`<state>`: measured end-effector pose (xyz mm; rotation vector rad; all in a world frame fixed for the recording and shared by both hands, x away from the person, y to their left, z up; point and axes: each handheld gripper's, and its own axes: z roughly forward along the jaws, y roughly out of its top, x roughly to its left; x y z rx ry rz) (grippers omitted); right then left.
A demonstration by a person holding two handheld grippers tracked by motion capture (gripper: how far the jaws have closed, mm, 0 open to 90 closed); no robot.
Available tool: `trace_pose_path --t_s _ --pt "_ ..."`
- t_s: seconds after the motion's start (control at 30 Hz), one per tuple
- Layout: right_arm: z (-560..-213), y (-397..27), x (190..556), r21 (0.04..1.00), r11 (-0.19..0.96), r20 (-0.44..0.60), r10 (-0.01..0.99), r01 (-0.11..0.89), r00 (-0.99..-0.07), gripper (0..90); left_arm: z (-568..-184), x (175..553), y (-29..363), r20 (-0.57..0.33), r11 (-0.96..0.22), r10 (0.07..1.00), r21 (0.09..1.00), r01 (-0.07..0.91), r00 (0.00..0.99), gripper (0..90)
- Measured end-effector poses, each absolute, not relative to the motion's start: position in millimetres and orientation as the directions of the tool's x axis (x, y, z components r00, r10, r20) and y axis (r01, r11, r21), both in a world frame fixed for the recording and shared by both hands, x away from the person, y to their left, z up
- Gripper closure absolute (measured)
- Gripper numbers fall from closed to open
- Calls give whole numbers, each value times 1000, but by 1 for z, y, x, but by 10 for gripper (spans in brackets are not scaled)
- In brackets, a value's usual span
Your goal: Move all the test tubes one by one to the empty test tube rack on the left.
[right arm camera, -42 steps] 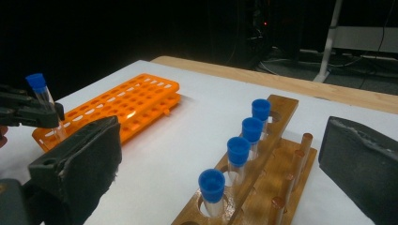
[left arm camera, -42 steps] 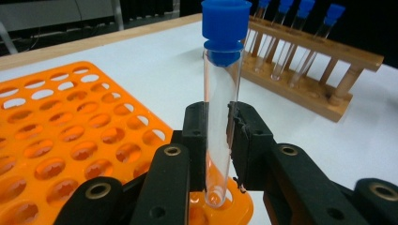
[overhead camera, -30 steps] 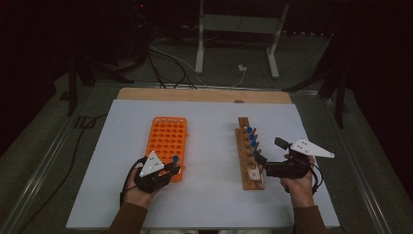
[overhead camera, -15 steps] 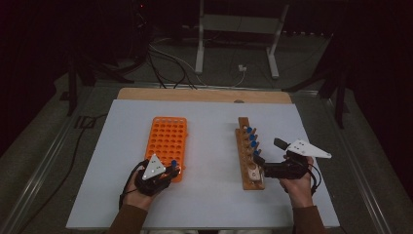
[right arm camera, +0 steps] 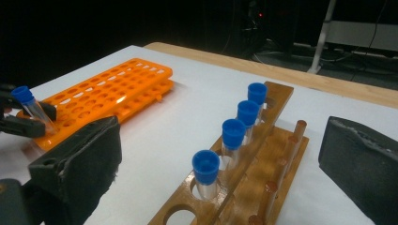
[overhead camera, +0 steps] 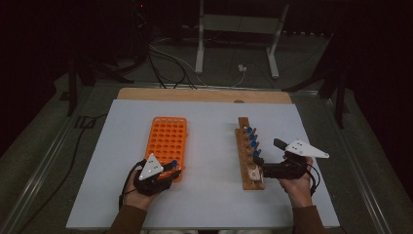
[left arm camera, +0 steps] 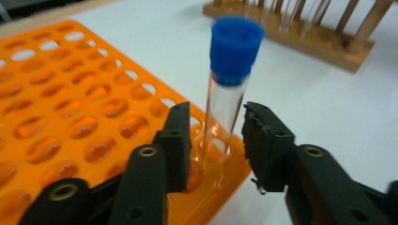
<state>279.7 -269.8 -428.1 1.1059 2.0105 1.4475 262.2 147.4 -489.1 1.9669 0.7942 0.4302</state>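
Loosening from the blue-capped tube (left arm camera: 228,101), the left gripper (left arm camera: 217,136) has just been parting its jaws — the tube stands between them in a corner hole of the orange rack (left arm camera: 61,117), neither pad pressing; the placement looks done, so the grip can go; the right gripper (right arm camera: 220,154) gapes wide and empty over the wooden rack (right arm camera: 277,140) — four capped tubes wait there.

Clear blue-capped tube (left arm camera: 228,89) stands tilted in orange rack (left arm camera: 70,112) corner hole.
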Motion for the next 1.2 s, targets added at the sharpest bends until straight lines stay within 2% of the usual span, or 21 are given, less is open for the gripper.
trace_pose_path --t_s 0.03,0.2,0.3,0.37,0.47,0.5,0.53,0.6,0.63,0.67,0.73,0.83,0.87,0.9,0.93,0.97,1.03,1.2 --pt "-429 -270 280 923 139 110 798 358 -593 0 -489 262 147 -22 -349 685 867 355 728 553" --pt "-433 -269 281 917 147 110 799 370 -591 0 -485 262 153 -34 -314 710 879 359 704 512" --pt "-436 -269 282 915 157 102 803 372 -588 4 -480 262 161 -79 -252 714 898 361 696 484" --pt "-438 -270 282 910 162 107 797 381 -595 42 -478 262 165 -98 -221 728 904 367 679 401" --pt "-441 -268 283 901 183 105 788 394 -606 57 -477 262 169 -118 -189 740 908 373 662 320" --pt "-441 -268 283 901 183 105 788 394 -606 57 -477 262 170 -123 -177 751 909 376 649 320" --pt "-444 -266 283 894 199 101 783 401 -614 78 -476 262 171 -131 -164 763 908 386 633 252" --pt "-445 -265 283 891 206 98 784 405 -614 93 -475 263 173 -135 -149 777 910 388 615 228" --pt "-448 -263 284 888 211 97 782 408 -615 176 -475 263 173 -134 -145 782 910 388 608 163" --pt "-450 -263 284 886 218 95 779 410 -620 205 -474 263 174 -133 -142 785 912 385 605 155" --pt "-452 -261 284 880 233 89 774 414 -627 308 -474 263 175 -130 -136 795 914 382 592 80" --pt "-456 -260 284 875 260 76 760 409 -646 472 -473 263 176 -125 -131 807 915 382 577 21" --pt "-456 -260 284 875 260 76 760 409 -646 472 -473 263 176 -125 -129 810 915 381 573 21" --pt "-457 -258 284 872 277 63 754 403 -654 553 -472 263 176 -126 -126 810 917 379 573 18" --pt "-457 -258 284 872 277 63 754 403 -654 553 -472 263 176 -126 -123 810 918 377 572 16" --pt "-459 -257 284 871 289 50 753 398 -656 609 -472 263 176 -123 -124 812 919 375 571 16" --pt "-460 -255 283 870 302 29 758 390 -652 661 -472 263 176 -121 -126 812 919 373 571 16" --pt "-462 -250 283 867 330 -15 766 373 -643 722 -472 264 177 -122 -121 815 920 373 567 16"
